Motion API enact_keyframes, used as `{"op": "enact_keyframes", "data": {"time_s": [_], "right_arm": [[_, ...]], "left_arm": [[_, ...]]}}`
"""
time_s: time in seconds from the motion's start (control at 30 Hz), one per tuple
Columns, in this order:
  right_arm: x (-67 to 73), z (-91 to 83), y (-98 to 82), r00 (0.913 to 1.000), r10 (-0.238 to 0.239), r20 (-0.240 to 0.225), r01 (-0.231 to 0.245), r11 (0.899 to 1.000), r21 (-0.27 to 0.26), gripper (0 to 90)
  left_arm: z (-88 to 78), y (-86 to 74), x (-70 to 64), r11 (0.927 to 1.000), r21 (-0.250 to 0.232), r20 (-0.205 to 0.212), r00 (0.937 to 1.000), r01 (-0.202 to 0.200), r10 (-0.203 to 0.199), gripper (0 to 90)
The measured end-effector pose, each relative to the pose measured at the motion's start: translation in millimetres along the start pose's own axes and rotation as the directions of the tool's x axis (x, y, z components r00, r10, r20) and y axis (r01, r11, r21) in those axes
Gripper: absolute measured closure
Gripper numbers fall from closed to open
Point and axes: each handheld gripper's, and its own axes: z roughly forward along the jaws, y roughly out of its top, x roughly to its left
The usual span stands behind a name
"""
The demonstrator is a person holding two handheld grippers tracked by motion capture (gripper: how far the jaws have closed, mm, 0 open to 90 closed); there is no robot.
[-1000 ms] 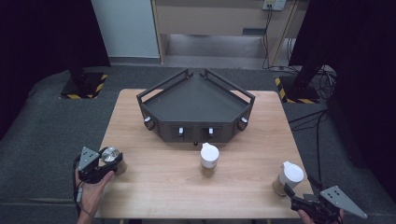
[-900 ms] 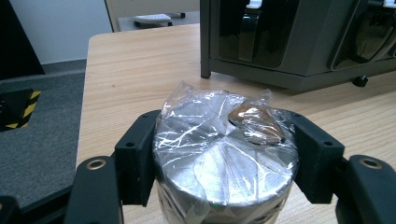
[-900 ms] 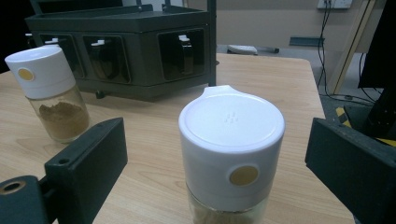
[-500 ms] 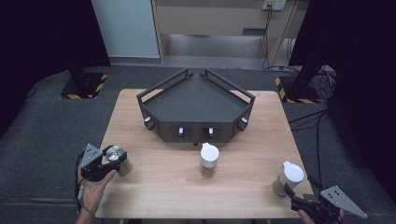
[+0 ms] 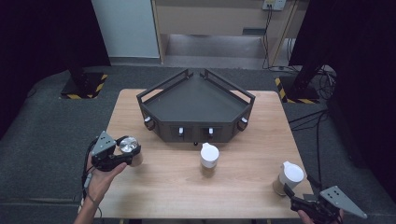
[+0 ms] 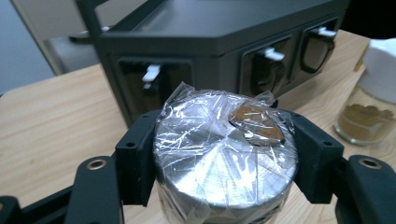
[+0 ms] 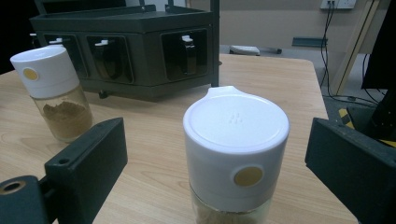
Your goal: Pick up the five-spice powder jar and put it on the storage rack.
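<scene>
Sitting near the table's (image 5: 154,186) left front edge, the foil-topped jar (image 6: 224,154) is clamped by the left gripper (image 6: 224,163), probably so it can be carried. A white-lidded jar (image 7: 236,149) is framed by the right gripper's (image 7: 219,172) parted jaws, untouched. The dark rack (image 5: 196,105) is set behind, well apart.

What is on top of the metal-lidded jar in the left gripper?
Crinkled clear plastic film covers the silver lid of the jar, with a brown patch under the film near the rim. The left gripper has its jaws clamped on both sides. The jar's contents are hidden.
</scene>
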Motion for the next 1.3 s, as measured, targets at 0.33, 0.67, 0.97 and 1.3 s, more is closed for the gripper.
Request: {"op": "enact_keyframes", "data": {"time_s": [0.33, 0.67, 0.97, 1.3], "right_arm": [[-0.5, -0.2, -0.2, 1.0000, 0.002, -0.003, -0.002, 1.000, 0.000, 5.5], [-0.4, -0.3, -0.2, 1.0000, 0.002, -0.003, -0.002, 1.000, -0.001, 5.5], [-0.7, -0.5, -0.1, 1.0000, 0.002, -0.008, -0.002, 1.000, -0.001, 5.5], [-1.6, -0.9, -0.5, 0.9999, 0.006, -0.013, -0.006, 1.000, -0.003, 5.5]], "left_arm": [[12.7, 40.4, 3.3, 1.0000, 0.003, 0.058, 0.9983, -0.005, 0.004, 33.7], [24.0, 83.3, 7.8, 0.9999, 0.008, 0.088, 0.9960, 0.011, -0.011, 33.6], [38.3, 126.6, 5.8, 1.0000, 0.008, 0.077, 0.9970, 0.001, -0.001, 33.7], [69.4, 165.5, 1.3, 0.9998, 0.019, 0.016, 0.9999, 0.002, -0.003, 33.6]]}}
